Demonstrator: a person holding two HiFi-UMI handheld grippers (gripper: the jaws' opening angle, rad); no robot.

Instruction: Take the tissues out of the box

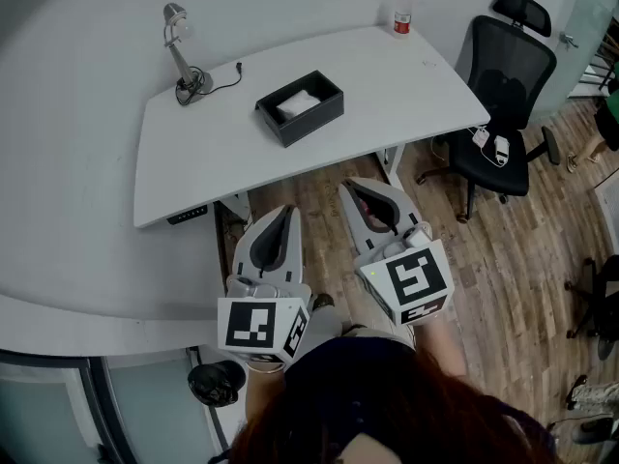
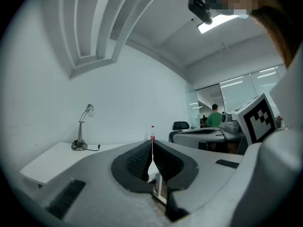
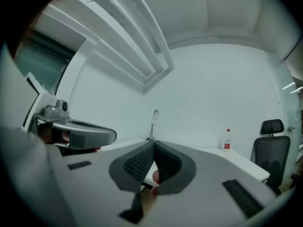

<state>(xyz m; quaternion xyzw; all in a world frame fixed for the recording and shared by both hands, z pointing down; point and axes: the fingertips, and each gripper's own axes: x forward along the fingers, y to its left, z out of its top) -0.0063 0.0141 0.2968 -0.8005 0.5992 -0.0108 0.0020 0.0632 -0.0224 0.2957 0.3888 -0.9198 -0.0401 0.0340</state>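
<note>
A black open-topped tissue box sits near the middle of the white desk, with white tissues showing inside it. Both grippers hang in front of the desk's near edge, well short of the box. My left gripper is shut, its dark ribbed pads meeting with nothing between them. My right gripper is shut as well and holds nothing; its pads touch at the tips. The box is hidden in both gripper views.
A small desk lamp with a cord stands at the desk's far left; a bottle with a red cap stands at its far right corner. A black office chair is right of the desk, on the wooden floor.
</note>
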